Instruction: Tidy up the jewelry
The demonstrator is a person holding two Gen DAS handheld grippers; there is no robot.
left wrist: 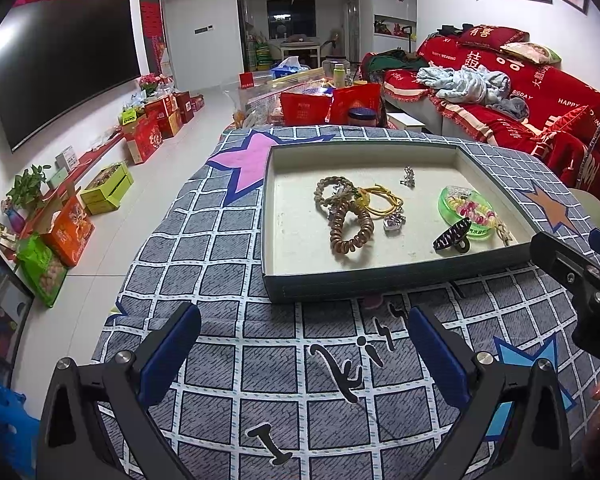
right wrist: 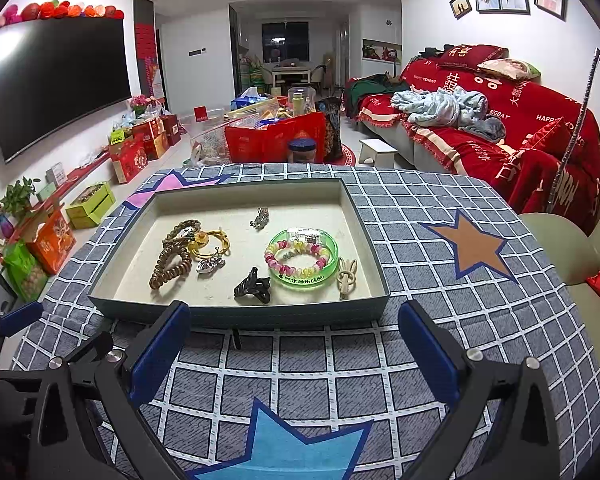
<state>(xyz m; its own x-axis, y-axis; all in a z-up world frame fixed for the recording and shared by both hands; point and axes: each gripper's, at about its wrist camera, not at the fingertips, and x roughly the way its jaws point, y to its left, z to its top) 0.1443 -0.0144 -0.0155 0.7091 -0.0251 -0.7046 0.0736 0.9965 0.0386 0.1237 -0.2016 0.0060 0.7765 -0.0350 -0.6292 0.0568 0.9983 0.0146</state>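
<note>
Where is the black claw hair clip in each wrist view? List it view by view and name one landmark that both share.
Left wrist view: the black claw clip lies in the tray's near right corner, just in front of the green bangle.
Right wrist view: the clip lies at the tray's near edge, about centre, left of the bangle.
Shared landmark: the orange-brown star on the cloth, right of the tray.

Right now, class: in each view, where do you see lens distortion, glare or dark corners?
Left wrist view: television edge bows, corners black, tray sharp. Right wrist view: glare patch on the television, wall lines curve, green bangle crisp.
</note>
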